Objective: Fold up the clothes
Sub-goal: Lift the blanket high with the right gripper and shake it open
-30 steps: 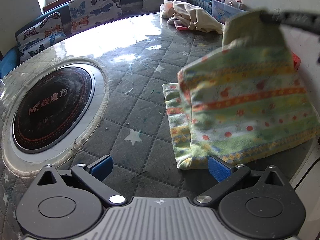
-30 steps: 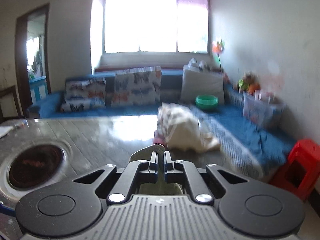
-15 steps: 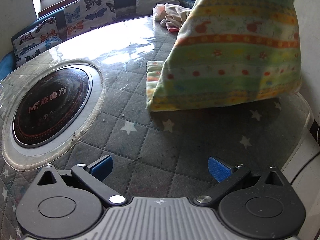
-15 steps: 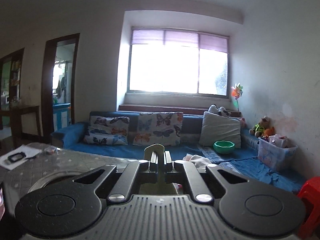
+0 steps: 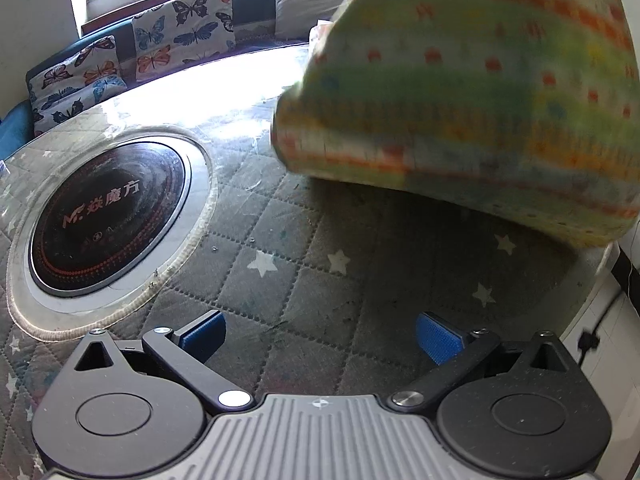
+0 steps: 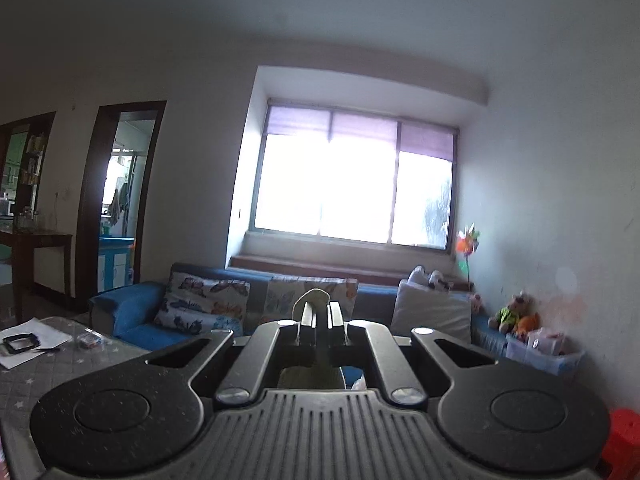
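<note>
A striped green, yellow and orange cloth (image 5: 480, 92) hangs in the air over the right part of the quilted table (image 5: 304, 240), blurred and clear of the surface. My left gripper (image 5: 320, 336) is open and empty, low over the table's near edge, with the cloth above and beyond it. My right gripper (image 6: 320, 312) is shut on a fold of the cloth (image 6: 314, 298) and is raised high, facing the window. The cloth hangs below it, out of its view.
A round black induction cooktop (image 5: 108, 216) is set into the table at the left. A blue sofa with butterfly cushions (image 5: 184, 28) runs behind. A red stool (image 6: 620, 440) stands at the right. Papers (image 6: 28, 346) lie on the table's far left.
My right gripper has risen with the cloth. The cloth has left the table and swung up and nearer my left gripper. The left gripper has hardly moved.
</note>
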